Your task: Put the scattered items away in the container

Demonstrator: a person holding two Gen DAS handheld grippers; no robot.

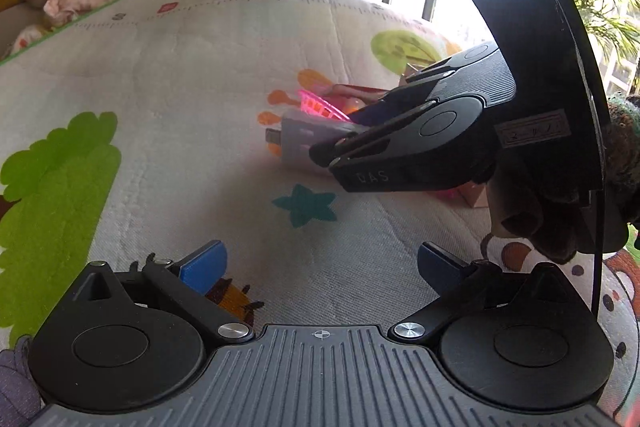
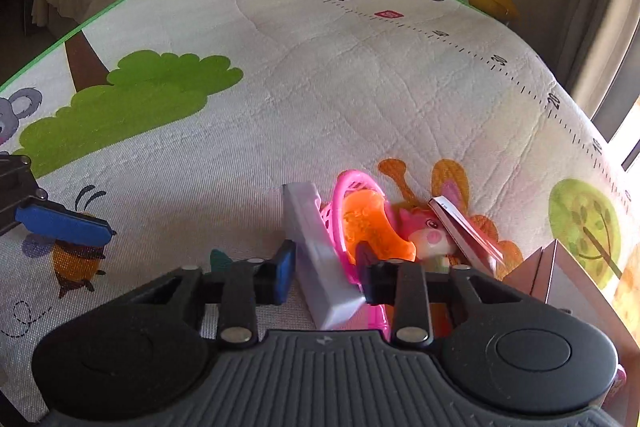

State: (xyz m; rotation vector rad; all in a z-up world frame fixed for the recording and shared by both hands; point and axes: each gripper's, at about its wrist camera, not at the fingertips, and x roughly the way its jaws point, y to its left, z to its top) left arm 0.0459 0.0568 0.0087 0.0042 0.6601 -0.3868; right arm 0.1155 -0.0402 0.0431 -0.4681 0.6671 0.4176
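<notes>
The right gripper [image 2: 325, 277] has its fingers drawn in around the near end of a pale grey block [image 2: 316, 259], one blue pad close against its left face and the dark pad at its right edge, so it looks clamped on it or very nearly so. The block lies on the play mat [image 2: 320, 87], its long axis running away from those fingers, pressed against a pink basket [image 2: 352, 199] with an orange toy [image 2: 366, 223] inside. The left gripper [image 1: 322, 263] hovers well apart, fingers spread and empty, so the lift falls to the right hand.
</notes>
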